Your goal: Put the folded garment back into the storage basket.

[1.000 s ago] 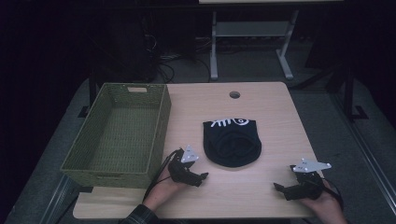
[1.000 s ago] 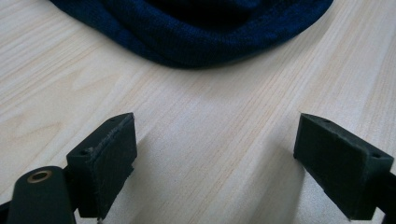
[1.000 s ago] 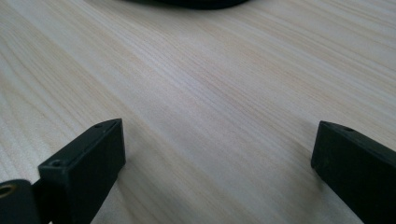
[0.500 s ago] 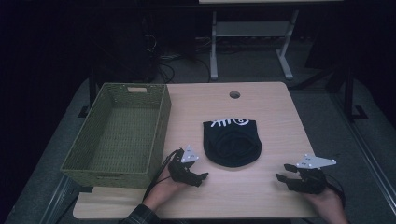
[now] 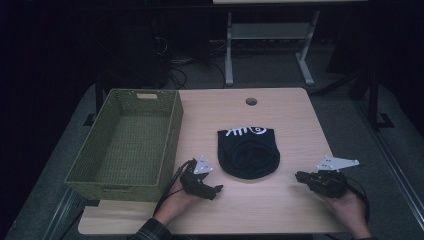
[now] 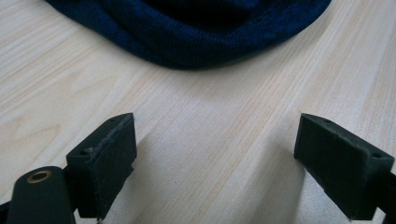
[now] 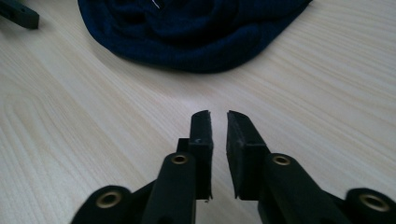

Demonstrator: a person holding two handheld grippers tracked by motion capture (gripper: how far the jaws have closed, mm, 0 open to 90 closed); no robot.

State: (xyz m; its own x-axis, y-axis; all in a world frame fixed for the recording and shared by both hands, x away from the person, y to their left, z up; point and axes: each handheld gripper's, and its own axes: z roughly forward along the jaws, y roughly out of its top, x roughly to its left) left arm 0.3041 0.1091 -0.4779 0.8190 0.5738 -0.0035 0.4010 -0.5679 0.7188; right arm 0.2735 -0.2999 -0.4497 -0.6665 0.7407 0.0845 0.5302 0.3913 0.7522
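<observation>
Along the left edge of the worktop (image 5: 280, 107) stands a green woven basket (image 5: 125, 145). Near the front edge, just right of the basket, my left gripper (image 5: 214, 190) sits low with its 2 jaws wide apart and nothing between them. The dark knit beanie (image 5: 248, 152) lies flat mid-worktop, between my grippers and a little beyond them. Toward the front right corner, my right gripper (image 5: 300, 176) has just been closing; its jaws stand almost together, a thin gap left, holding nothing.

Item: dark navy knit hat (image 5: 248, 152), white lettering being shown at its far edge
Pose: being left flat, slightly rumpled
Place: lying mid-table (image 5: 280, 115), right of basket (image 5: 125, 142)
</observation>
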